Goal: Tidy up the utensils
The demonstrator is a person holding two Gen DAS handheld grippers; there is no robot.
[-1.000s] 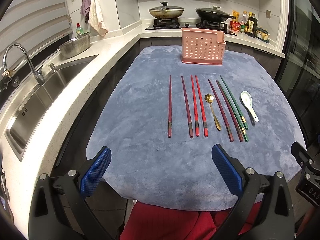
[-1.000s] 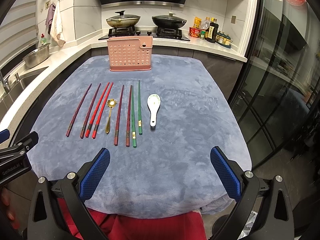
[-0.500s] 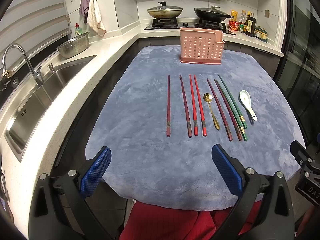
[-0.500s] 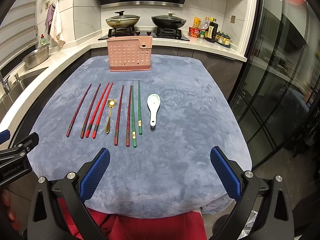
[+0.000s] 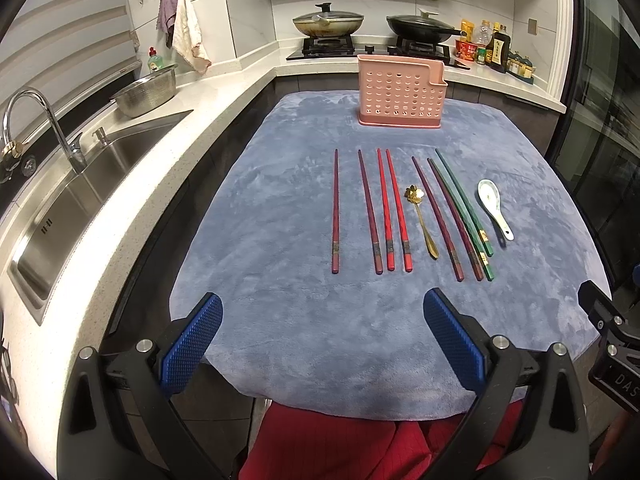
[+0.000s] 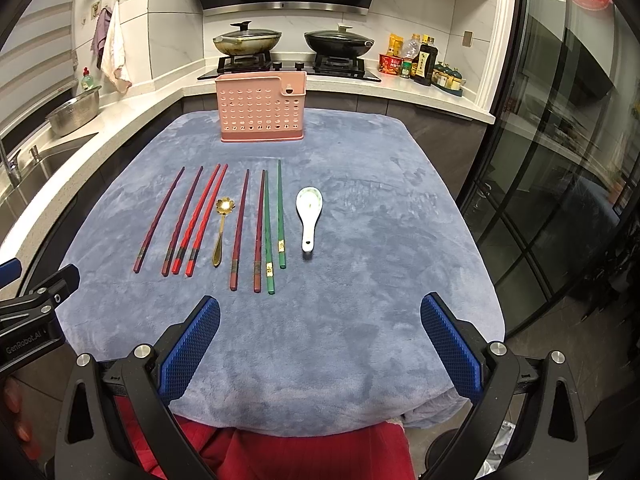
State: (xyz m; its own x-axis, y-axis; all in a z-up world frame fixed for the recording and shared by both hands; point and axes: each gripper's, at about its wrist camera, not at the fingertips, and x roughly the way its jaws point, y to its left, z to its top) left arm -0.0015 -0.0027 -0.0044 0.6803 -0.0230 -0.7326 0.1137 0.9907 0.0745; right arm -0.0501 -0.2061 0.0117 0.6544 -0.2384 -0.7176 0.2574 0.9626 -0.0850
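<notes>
Black claw (image 5: 322,340) arms, blue textured pads (image 5: 192,344), silver screws (image 5: 144,345)

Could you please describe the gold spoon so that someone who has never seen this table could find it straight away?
Start at the pink perforated utensil holder standing at the far end of the blue-grey cloth, then look nearer, to the row of utensils lying lengthwise. The gold spoon lies within that row, between the bright red chopsticks and a dark red one. It alone is metallic gold, short, with a flower-shaped bowl.

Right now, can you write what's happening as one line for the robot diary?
left tongs: open, empty | right tongs: open, empty | chopsticks, two spoons: on cloth | pink holder: upright behind them
</notes>
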